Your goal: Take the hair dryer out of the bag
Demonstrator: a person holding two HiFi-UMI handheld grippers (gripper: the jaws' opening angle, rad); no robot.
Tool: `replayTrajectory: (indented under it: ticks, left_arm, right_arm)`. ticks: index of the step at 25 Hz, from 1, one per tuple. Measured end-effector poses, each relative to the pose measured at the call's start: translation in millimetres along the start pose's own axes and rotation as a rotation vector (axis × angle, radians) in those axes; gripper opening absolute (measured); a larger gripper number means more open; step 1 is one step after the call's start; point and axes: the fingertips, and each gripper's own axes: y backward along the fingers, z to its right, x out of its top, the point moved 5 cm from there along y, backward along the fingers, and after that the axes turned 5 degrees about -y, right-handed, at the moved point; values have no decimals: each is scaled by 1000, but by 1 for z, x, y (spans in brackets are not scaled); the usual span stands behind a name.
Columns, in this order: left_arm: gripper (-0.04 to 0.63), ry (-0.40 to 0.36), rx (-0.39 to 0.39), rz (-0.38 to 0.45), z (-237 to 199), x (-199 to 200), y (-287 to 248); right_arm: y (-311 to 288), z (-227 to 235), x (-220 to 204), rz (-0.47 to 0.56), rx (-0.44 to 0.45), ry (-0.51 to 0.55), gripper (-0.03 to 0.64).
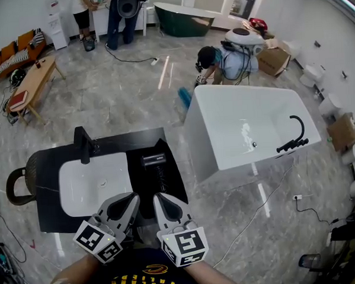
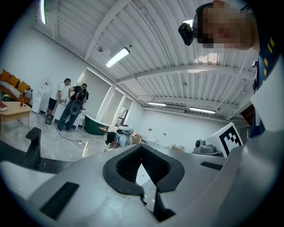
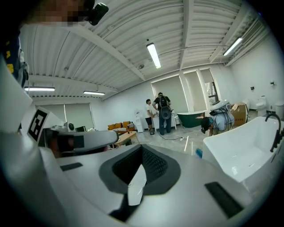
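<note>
Head view: the hair dryer (image 1: 153, 160) looks already out, so I'd hold my left gripper (image 1: 126, 201) and right gripper (image 1: 164, 202) back from its cord (image 1: 162, 181); it lies on the counter (image 1: 51, 221) beyond their tips, right of the sink (image 1: 94, 185), well apart from the bag (image 1: 29, 170). Left gripper view: jaws pressed together on nothing. Right gripper view: likewise, empty.

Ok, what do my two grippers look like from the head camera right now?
The left gripper and right gripper match: pale grey, rounded shells with dark lining inside the fingers. Each carries a white cube printed with black square markers. No cables show. The person wears a dark shirt with yellow lettering.
</note>
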Motion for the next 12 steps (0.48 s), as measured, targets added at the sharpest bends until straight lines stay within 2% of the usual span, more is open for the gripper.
replayTrajectory:
  ticks: [12]
  left_arm:
    - [3,-27,15,-27,-4,3,-5]
  right_arm:
    - [-1,0,8,20,6,31,8]
